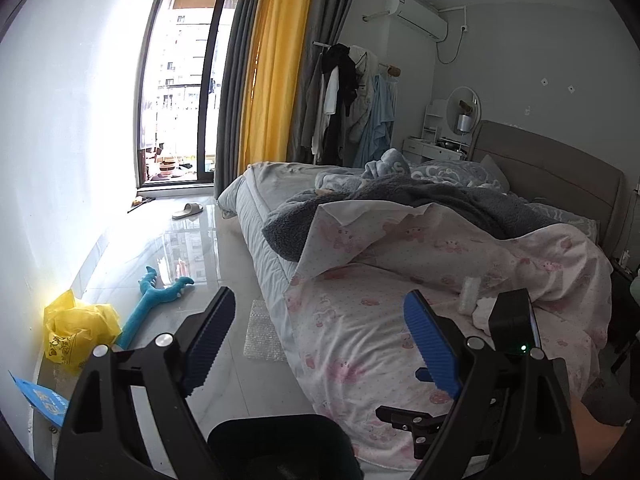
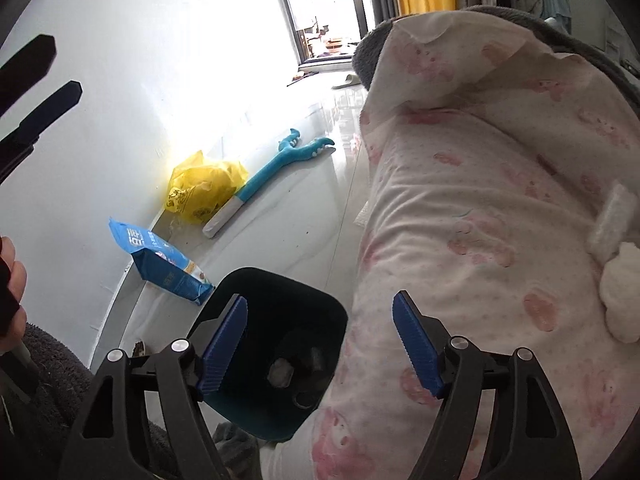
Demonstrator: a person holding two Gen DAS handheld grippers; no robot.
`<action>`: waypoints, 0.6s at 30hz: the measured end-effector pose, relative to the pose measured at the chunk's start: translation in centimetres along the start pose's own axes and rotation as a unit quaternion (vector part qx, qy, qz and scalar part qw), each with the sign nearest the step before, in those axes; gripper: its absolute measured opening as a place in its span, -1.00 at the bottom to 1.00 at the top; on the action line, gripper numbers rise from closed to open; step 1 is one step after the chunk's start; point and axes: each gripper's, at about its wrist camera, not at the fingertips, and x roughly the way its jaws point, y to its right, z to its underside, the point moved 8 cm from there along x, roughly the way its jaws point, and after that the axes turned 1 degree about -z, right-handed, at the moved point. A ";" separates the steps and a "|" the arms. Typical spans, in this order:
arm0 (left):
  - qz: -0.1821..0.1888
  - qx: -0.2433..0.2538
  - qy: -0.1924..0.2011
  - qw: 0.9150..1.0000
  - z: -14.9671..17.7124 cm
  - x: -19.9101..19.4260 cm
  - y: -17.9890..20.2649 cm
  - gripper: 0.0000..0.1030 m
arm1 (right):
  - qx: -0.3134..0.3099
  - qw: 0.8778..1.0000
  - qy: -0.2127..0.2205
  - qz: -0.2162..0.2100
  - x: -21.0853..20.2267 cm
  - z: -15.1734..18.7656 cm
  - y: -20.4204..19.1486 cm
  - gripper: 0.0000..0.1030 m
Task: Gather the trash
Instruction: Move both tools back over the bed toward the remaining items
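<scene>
Right gripper [image 2: 320, 344] hangs with its blue pads spread wide and nothing between them, tilted steeply down over the black bin [image 2: 280, 352], which sits on the floor directly below and slightly to its left, hard against the side of the bed. Inside the bin a pale crumpled scrap [image 2: 281, 372] already lies at the bottom, so one piece looks collected. What remains nearest is up and to this gripper's right, on the pink-patterned quilt [image 2: 480, 240]: a white wad of tissue [image 2: 620, 296] and, touching it on the far side, a white foamy strip [image 2: 612, 216] whose long axis runs roughly away from the gripper, slanting rightward. Left gripper [image 1: 320, 336] is likewise released and empty, pointing out across the bed; from there the same white pieces [image 1: 474, 292] lie ahead and to its right, beyond the right gripper's body. I judge the right hand the closer one, needing a swing rightward and up onto the quilt, then a return leftward to the bin. Further trash candidates lie ahead and left of both tools along the wall: a blue packet [image 2: 164, 260] and a yellow plastic bag [image 2: 204, 188], with a sheet of bubble wrap [image 1: 264, 332] on the floor beside the bed.
</scene>
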 end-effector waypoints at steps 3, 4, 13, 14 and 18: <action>0.006 0.004 -0.003 1.000 0.0 0.5 1.0 0.71 | 0.002 1.000 0.016 0.013 -1.3 -0.3 1.6 0.50; 0.010 0.005 -0.005 1.000 0.1 0.8 1.4 0.72 | 0.003 1.000 0.020 0.018 -1.8 -0.3 2.3 0.50; 0.040 0.038 -0.009 0.998 0.0 1.9 6.0 0.72 | -0.002 0.997 0.052 0.058 -5.6 -0.9 7.0 0.53; 0.042 0.049 -0.007 0.998 0.2 2.0 6.4 0.72 | -0.006 0.996 0.055 0.068 -6.0 -1.0 7.6 0.54; 0.047 0.053 -0.034 0.997 1.5 3.3 6.7 0.73 | -0.025 0.993 0.063 0.098 -7.1 -1.3 9.2 0.57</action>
